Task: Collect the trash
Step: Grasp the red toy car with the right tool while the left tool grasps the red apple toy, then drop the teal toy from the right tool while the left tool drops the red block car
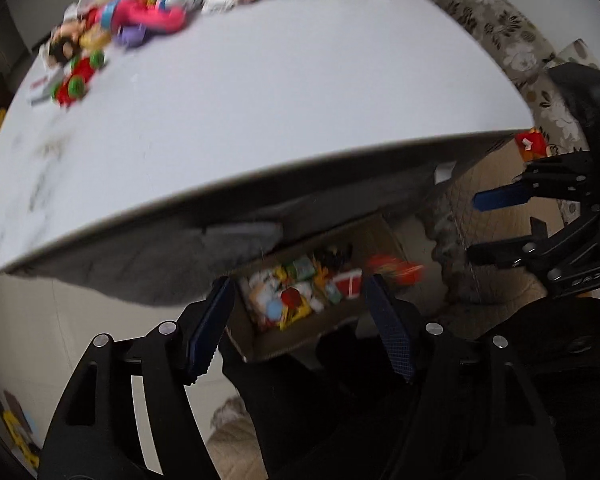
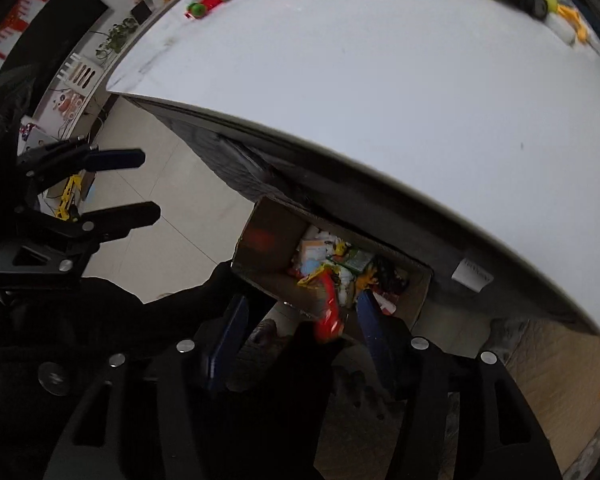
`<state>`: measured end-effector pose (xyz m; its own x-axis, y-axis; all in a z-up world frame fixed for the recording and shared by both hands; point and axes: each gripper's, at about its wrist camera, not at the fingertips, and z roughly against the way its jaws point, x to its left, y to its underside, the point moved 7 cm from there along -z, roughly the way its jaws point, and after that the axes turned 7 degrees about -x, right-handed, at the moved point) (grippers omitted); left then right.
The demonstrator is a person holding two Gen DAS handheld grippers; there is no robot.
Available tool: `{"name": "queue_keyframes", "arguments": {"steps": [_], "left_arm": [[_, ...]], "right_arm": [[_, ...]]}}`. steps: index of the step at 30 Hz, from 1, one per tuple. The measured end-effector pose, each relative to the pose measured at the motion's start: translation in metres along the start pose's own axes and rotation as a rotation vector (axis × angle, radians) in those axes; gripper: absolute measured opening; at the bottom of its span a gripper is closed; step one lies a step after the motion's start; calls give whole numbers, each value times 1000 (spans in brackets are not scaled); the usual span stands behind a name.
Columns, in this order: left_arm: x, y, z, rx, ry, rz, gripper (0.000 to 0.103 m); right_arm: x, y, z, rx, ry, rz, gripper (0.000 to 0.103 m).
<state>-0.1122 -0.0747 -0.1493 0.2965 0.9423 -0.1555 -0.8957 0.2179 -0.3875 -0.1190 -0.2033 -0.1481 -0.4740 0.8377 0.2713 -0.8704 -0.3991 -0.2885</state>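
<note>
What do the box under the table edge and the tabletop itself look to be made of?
The box looks like plain brown corrugated cardboard: matte, with folded flaps and raw edges. The tabletop looks like a smooth white hard surface, maybe laminate or stone, with faint grey marks and a soft sheen; blur leaves the exact material open.

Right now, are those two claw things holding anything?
Seemingly nothing. Both hand-held grippers, left and right, stand open above the box; a red wrapper looks loose between the right one's fingers.

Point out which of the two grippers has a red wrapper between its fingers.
The right gripper: a red wrapper hangs between its open fingers above the cardboard box. The left gripper frames only the box, nothing between its fingers.
</note>
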Motion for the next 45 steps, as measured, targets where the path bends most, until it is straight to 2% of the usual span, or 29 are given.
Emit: {"name": "queue_keyframes", "arguments": {"steps": [3,6,9,11,14,19,23,24,25,26,31,36,39,43,45], "left_arm": [[12,-5,9,-21,-15,10,67],[29,-19,27,-71,-26,45,67],[49,-37,43,-130,-49,91,74],[63,-49,52,-173,-70,118,76],[83,-64,61,-210,-102,164,78],[105,-76,74,-253,-134,234,78],[119,-80,81,-270,-176,243,78],[123,-82,81,-272,-183,243,78],[127,-85,81,-276,-193,244,78],[131,-87,81,-278,-200,247,78],[155,-98,66,-270,-209,262,78],[177,-121,36,-251,-236,233,78],[188,-139,16,-241,-240,222,78],[200,-158,-12,-220,-265,183,78],[206,-163,-29,-223,-267,166,72]], "right_arm": [[-3,-20,23,-81,5,-27,57],[-17,-55,46,-180,60,-27,57],[-46,-107,69,-302,136,-56,59],[-72,-150,81,-393,197,-92,63],[-104,-207,86,-478,288,-120,66],[-139,-271,67,-469,402,-63,76],[-163,-307,27,-394,477,-10,74],[-169,-310,20,-381,480,-8,71],[-172,-314,16,-397,510,11,64],[-172,-318,12,-395,501,19,55],[-149,-300,18,-402,404,-17,55],[-112,-250,41,-423,238,-89,55],[-88,-224,50,-420,193,-102,55],[-58,-210,58,-429,168,-117,55],[-47,-202,61,-430,167,-122,55]]}}
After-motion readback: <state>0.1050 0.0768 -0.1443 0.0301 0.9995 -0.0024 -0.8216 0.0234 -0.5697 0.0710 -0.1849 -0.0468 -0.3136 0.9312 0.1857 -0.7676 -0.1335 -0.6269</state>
